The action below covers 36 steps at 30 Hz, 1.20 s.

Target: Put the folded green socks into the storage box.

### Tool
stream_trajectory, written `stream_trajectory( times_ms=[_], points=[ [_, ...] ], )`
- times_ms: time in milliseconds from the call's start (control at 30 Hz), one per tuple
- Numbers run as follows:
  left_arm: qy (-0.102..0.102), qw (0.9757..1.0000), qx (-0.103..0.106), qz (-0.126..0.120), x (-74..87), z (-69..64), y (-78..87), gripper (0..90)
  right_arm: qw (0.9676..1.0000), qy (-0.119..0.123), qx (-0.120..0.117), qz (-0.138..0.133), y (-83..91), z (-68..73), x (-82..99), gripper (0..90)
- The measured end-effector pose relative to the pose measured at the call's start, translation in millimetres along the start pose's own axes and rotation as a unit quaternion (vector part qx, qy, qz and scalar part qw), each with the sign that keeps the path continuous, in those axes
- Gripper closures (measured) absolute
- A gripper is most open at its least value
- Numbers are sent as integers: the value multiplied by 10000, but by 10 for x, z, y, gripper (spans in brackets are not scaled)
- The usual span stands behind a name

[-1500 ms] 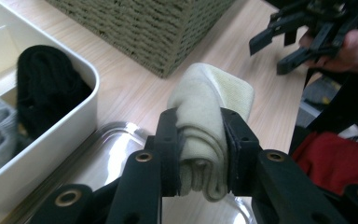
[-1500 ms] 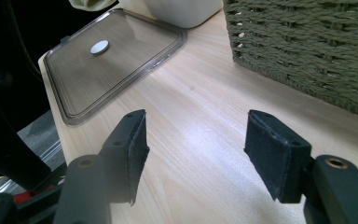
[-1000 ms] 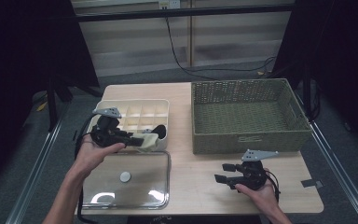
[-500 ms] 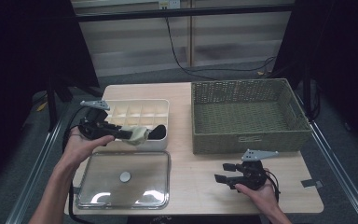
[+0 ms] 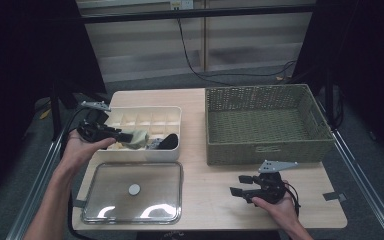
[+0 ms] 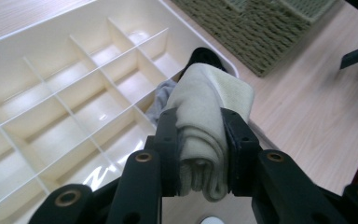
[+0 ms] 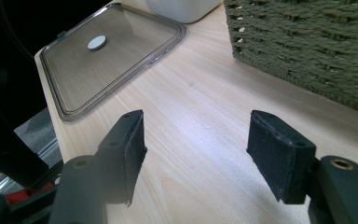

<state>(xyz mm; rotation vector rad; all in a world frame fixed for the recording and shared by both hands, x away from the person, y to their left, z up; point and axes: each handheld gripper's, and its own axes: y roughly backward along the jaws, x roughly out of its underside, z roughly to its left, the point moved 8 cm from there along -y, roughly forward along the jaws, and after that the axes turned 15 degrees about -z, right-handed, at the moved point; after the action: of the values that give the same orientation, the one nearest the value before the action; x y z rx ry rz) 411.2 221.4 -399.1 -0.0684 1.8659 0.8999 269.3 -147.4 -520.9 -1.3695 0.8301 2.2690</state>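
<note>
My left gripper (image 5: 130, 136) hangs over the front left part of a white divided box (image 5: 145, 111) and is shut on a rolled pale beige cloth (image 5: 140, 138). In the left gripper view the cloth (image 6: 205, 107) is squeezed between the two black jaws of the left gripper (image 6: 200, 119), above the box's empty compartments (image 6: 65, 107). A black item (image 6: 205, 56) and a grey item (image 6: 165, 91) lie in the box's end compartments. My right gripper (image 5: 237, 184) rests low over the table at the front right, open, with nothing between its pads (image 7: 130, 149).
A clear lid (image 5: 110, 180) with a round knob lies in front of the box; it is also in the right gripper view (image 7: 116, 51). A woven green basket (image 5: 265, 150), empty, stands at the right, close by the right gripper (image 7: 307, 46). Bare wood lies between lid and basket.
My left hand has carried the cloth to the left and slightly away from me over the box. The right hand has stayed in place.
</note>
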Motion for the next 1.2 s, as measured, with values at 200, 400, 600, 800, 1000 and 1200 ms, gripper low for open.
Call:
stream_trajectory(
  times_ms=[200,400,600,800,1000,1200],
  points=[
    [15,9999,-118,126,9,144,7,707,10000,10,-26,17,-8,3,8,365],
    [115,9995,-202,215,48,234,-26,707,10000,21,-16,26,-8,1,16,365],
    [73,9983,-310,495,48,325,-49,707,10000,14,-20,48,-7,7,24,365],
    [20,9961,-423,780,77,388,-156,706,10000,2,-1,46,1,6,25,365],
    [36,9934,-505,1033,95,387,-260,707,10000,5,0,49,-2,5,27,365],
    [109,9920,-534,1135,150,434,-319,706,10000,9,-11,49,3,3,29,365]
  ],
)
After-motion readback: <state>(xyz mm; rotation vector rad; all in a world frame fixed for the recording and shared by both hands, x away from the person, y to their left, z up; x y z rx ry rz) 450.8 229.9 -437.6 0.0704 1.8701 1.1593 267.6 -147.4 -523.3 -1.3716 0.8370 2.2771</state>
